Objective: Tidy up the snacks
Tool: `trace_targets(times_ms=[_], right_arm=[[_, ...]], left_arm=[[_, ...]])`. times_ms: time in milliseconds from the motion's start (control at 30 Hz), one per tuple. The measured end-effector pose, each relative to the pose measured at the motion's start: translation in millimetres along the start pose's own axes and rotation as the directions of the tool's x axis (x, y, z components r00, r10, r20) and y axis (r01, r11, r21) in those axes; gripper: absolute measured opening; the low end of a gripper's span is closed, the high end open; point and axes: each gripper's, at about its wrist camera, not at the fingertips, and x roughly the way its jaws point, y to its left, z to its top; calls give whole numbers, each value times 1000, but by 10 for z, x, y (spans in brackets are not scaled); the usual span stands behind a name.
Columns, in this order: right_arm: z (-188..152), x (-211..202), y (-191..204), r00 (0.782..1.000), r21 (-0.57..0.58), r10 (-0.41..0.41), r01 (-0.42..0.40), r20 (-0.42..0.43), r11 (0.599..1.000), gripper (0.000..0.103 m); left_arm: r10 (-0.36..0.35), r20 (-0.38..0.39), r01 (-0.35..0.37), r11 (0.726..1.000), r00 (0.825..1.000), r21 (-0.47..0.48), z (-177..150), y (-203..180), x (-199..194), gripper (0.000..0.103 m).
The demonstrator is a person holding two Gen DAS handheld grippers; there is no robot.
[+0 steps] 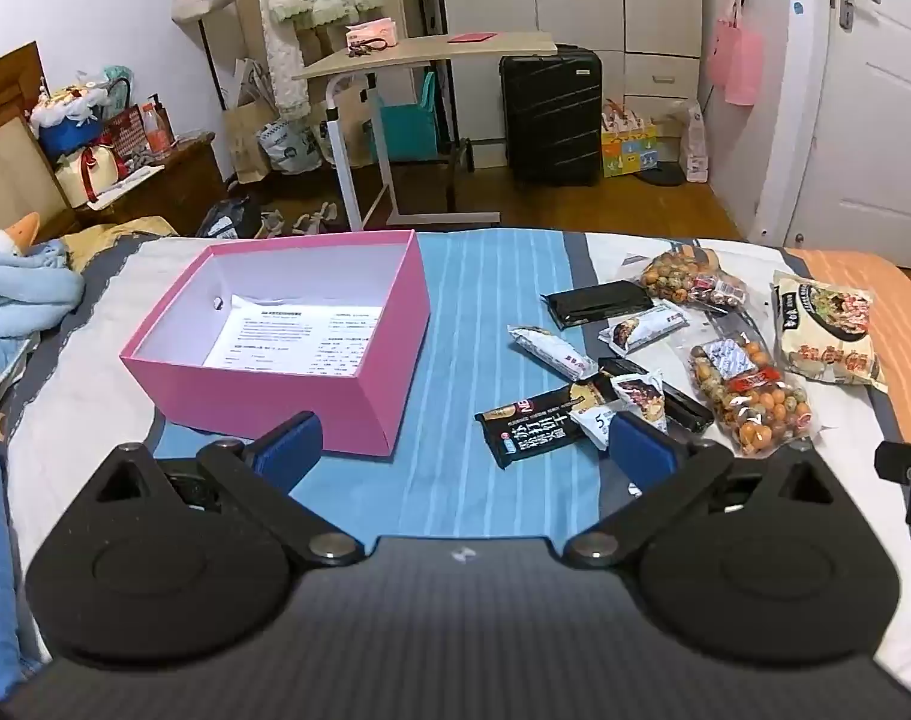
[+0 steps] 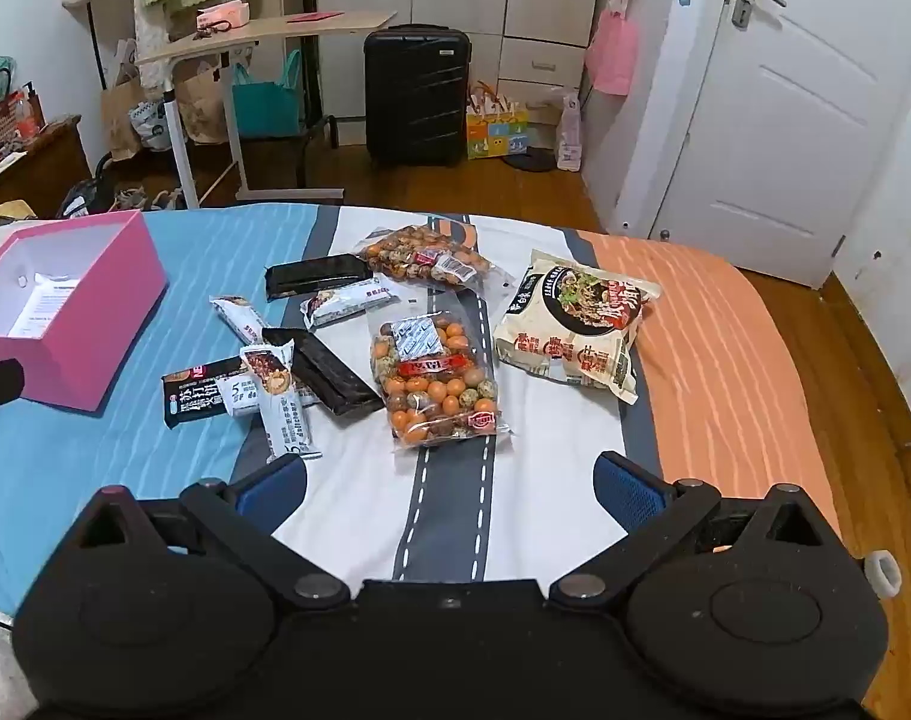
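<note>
An open pink box with a printed sheet inside sits on the bed; it also shows at the left of the right wrist view. Snacks lie scattered to its right: two clear bags of coloured nuts, a noodle pack, black packets and white bars. My left gripper is open and empty, between the box and the snacks. My right gripper is open and empty, just in front of the nearer nut bag.
The bed cover is striped blue, white and orange. A blue plush lies at the bed's left. Beyond the bed stand a side table, a black suitcase, bags and a white door.
</note>
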Motion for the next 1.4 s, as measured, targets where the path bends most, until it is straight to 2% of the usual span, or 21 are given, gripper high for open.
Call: trace_targets(times_ms=[633, 933, 1167, 1400], right_arm=[[-38, -2, 56, 1000, -20, -16, 16, -21, 1000, 103], [-41, 14, 70, 999, -29, -24, 23, -24, 999, 103], [-41, 9, 53, 999, -33, -38, 38, -15, 999, 103], [-33, 10, 66, 1000, -33, -11, 10, -17, 999, 103]], left_arm=[[-53, 8, 53, 999, 999, -3, -50, 51, -40, 103], [-117, -15, 117, 993, 993, -15, -45, 95, -38, 103], [-131, -42, 131, 991, 990, -6, -54, 46, 51, 103], [-141, -55, 141, 990, 989, -1, -69, 34, 117, 103]])
